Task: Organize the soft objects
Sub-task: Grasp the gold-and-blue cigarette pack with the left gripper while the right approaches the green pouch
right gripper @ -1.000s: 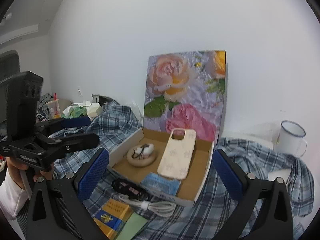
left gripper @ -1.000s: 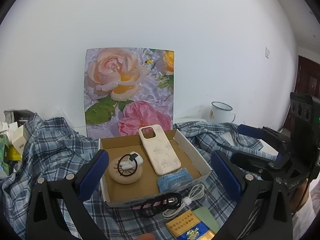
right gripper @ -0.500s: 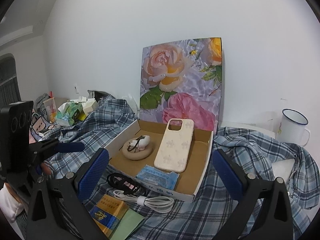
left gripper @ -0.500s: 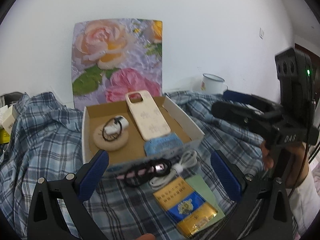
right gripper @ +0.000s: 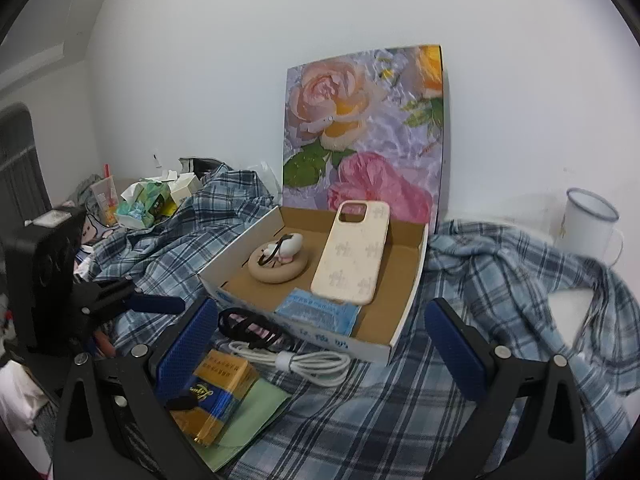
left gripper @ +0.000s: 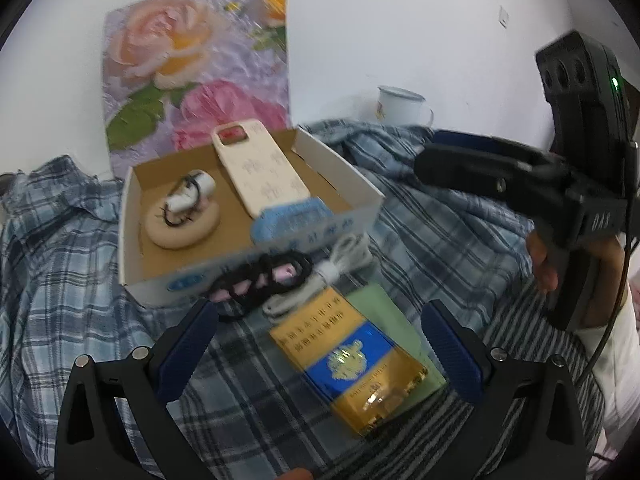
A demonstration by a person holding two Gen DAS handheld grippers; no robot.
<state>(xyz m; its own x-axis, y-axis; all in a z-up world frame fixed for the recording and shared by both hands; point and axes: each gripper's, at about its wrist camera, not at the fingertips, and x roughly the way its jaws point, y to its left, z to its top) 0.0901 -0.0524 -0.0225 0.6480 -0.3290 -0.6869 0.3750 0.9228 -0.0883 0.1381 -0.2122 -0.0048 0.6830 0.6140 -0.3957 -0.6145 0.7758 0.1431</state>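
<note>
My left gripper [left gripper: 320, 352] stands wide open and empty above a yellow-and-blue packet [left gripper: 348, 360] that lies on a green sheet [left gripper: 384, 312]. My right gripper [right gripper: 320, 344] is likewise spread wide with nothing between its pads, facing the box [right gripper: 396, 340].

The box sits on a plaid cloth [right gripper: 500, 280], its flowered lid [right gripper: 364, 128] upright against the wall. Inside it: a phone case [right gripper: 352, 256] propped on the rear wall, a round beige pad [right gripper: 278, 266] with a small white item on top, and a blue packet [right gripper: 316, 310] at the front.

Touching the box's front wall outside lie a black-and-pink coil [left gripper: 264, 276] and a white cable [right gripper: 304, 362], side by side, between my fingers and the box.

The right view alone shows clutter [right gripper: 144, 200] far left along the wall. Both show a mug [right gripper: 588, 220], well apart from the box.

The left view shows my right gripper held beside the box's right edge; open cloth lies beneath it.
</note>
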